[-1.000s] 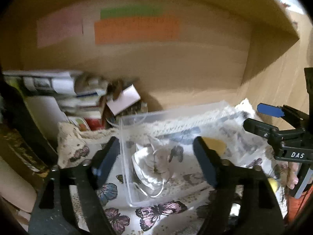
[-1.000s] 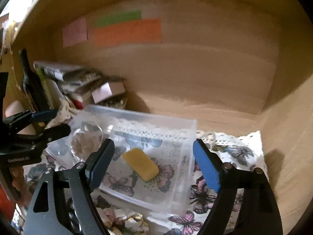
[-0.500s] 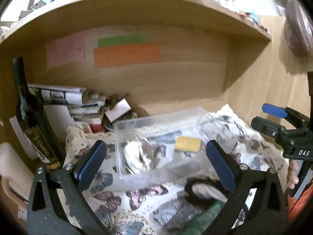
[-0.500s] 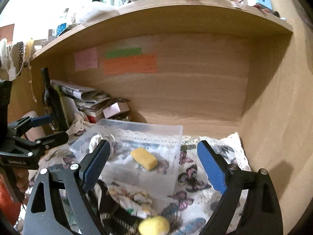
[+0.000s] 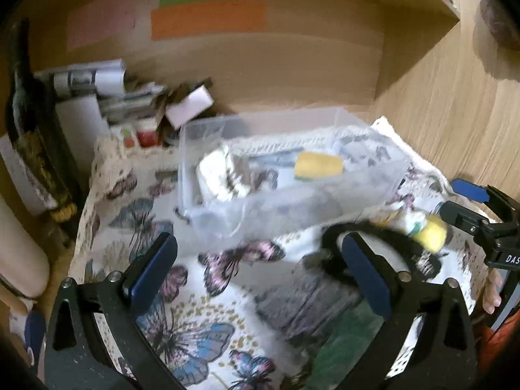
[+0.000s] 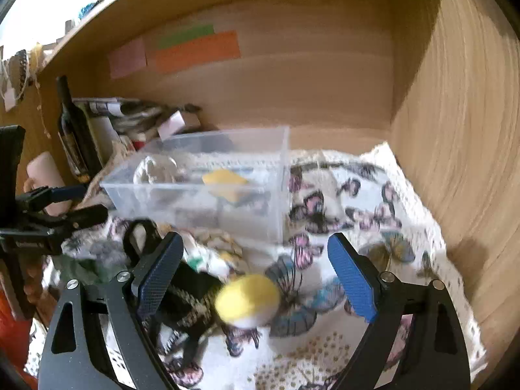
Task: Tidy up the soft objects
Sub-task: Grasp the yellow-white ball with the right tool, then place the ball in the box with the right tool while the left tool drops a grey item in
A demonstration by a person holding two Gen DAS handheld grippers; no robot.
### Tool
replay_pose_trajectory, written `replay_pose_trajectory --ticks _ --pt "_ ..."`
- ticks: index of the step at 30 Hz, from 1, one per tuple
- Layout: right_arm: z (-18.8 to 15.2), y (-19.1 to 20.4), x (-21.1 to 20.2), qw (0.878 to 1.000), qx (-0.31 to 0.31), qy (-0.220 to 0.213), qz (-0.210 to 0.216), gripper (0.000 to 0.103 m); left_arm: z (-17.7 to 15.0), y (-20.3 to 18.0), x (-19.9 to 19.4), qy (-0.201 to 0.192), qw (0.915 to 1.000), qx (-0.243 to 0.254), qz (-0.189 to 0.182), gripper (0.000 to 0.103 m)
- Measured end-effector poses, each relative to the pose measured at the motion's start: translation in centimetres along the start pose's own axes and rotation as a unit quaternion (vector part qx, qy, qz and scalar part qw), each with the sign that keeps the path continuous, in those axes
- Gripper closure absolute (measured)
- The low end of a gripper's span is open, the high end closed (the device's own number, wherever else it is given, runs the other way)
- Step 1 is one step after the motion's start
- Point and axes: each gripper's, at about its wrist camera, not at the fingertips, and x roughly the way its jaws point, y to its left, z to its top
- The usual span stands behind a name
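A clear plastic bin (image 5: 227, 227) (image 6: 279, 162) stands on the butterfly cloth (image 5: 182, 318) (image 6: 357, 201). Inside lie a yellow sponge (image 5: 317, 164) (image 6: 224, 178) and a white crumpled fabric (image 5: 217, 175) (image 6: 154, 170). In front of the bin lies a heap of soft things: a black strap loop (image 5: 373, 234) (image 6: 139, 237), grey and green fabrics (image 5: 305, 295) and a yellow ball (image 6: 248, 299) (image 5: 430, 232). My left gripper (image 5: 260, 273) is open and empty above the cloth. My right gripper (image 6: 256, 271) is open and empty, over the yellow ball.
A dark bottle (image 5: 29, 130) (image 6: 73, 130), stacked papers and boxes (image 5: 130, 97) stand at the back left. Wooden back wall with coloured notes (image 5: 208, 16), wooden side wall (image 6: 455, 146) on the right. A pale roll (image 5: 16, 253) is at the far left.
Both grippers have pulled back from the bin and tilted down, so the heap and yellow ball in front of the bin now show closer. Both stay open.
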Motion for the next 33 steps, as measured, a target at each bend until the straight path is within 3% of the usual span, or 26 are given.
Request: replay_pose_trajectory --ticks 4,14,16,18,20,24,27,33 --pt "-1.2 0.1 0.8 1.0 0.006 0.02 0.011 0.015 -1.5 0.8 0.9 0.029 0.9996 -0.007 -0.001 0.0" --pt "-2.9 -0.1 1.8 0.998 0.026 0.046 0.027 0.056 -3.3 0.7 2.0 0.072 0.9947 -0.035 -0.064 0.0" --pt "-2.9 -0.2 1.7 0.998 0.029 0.045 0.029 0.06 -3.6 0.4 2.6 0.083 0.9925 -0.044 -0.078 0.007" --pt "-2.9 -0.2 1.6 0.998 0.03 0.041 0.026 0.06 -3.6 0.0 3.0 0.094 0.9902 -0.045 -0.093 0.024" --pt "-2.8 -0.2 1.4 0.999 0.032 0.037 0.023 0.061 -3.5 -0.1 3.0 0.094 0.9893 -0.048 -0.101 0.03" --pt "-2.4 -0.3 0.9 0.999 0.033 0.024 0.017 0.061 -3.5 -0.5 2.9 0.093 0.9884 -0.042 -0.113 0.056" --pt "-1.9 -0.5 0.2 0.999 0.033 0.01 0.014 0.061 -3.2 -0.5 2.5 0.087 0.9884 -0.039 -0.118 0.07" --pt "-0.6 -0.6 -1.0 0.999 0.028 -0.018 0.003 0.061 -2.2 0.0 0.3 0.048 0.9943 -0.029 -0.091 0.076"
